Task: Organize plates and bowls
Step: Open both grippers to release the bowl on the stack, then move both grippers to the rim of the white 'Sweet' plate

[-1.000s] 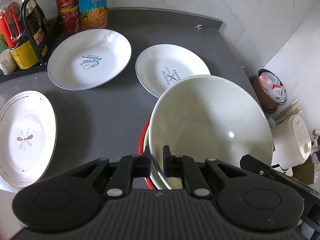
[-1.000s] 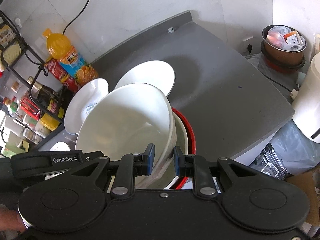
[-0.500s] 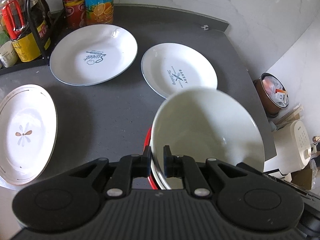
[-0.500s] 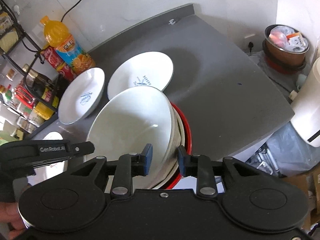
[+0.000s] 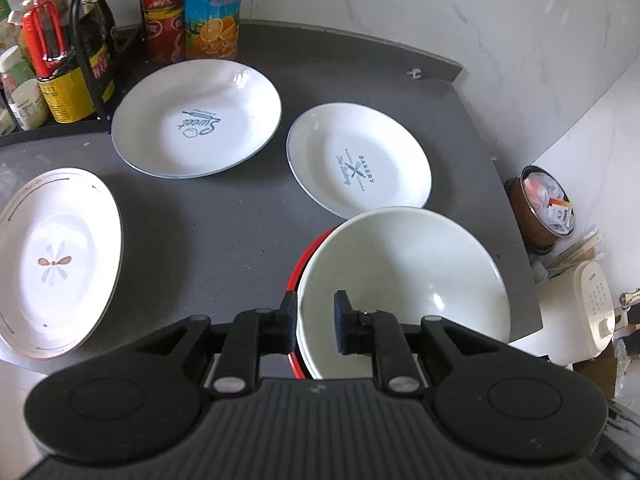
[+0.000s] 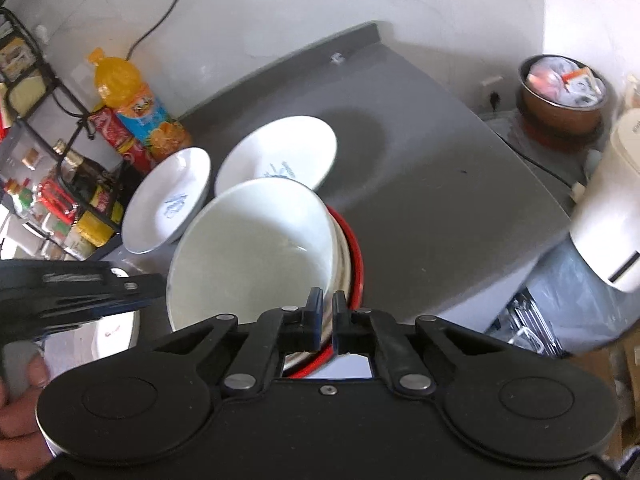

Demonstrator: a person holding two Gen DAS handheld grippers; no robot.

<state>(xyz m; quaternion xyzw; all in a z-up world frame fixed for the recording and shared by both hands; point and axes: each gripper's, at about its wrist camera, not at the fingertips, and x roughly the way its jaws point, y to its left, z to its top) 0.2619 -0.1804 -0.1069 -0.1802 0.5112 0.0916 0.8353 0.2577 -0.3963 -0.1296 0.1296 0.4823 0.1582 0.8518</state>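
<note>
Left wrist view: the left gripper [image 5: 316, 318] stands spread, its fingers either side of the near rim of the white bowl [image 5: 404, 276], which is nested in a red-rimmed bowl [image 5: 310, 254] at the near right of the grey counter [image 5: 216, 236]. Farther off lie the "Sweet" plate [image 5: 196, 118], the "Bakery" plate [image 5: 358, 160] and, left, a flower-pattern plate [image 5: 56, 260]. Right wrist view: the right gripper [image 6: 327, 318] is pressed nearly together, pinching the white bowl's rim.

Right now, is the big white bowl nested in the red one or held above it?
Nested: the white bowl sits inside the stack, the red bowl rim showing around it.
</note>
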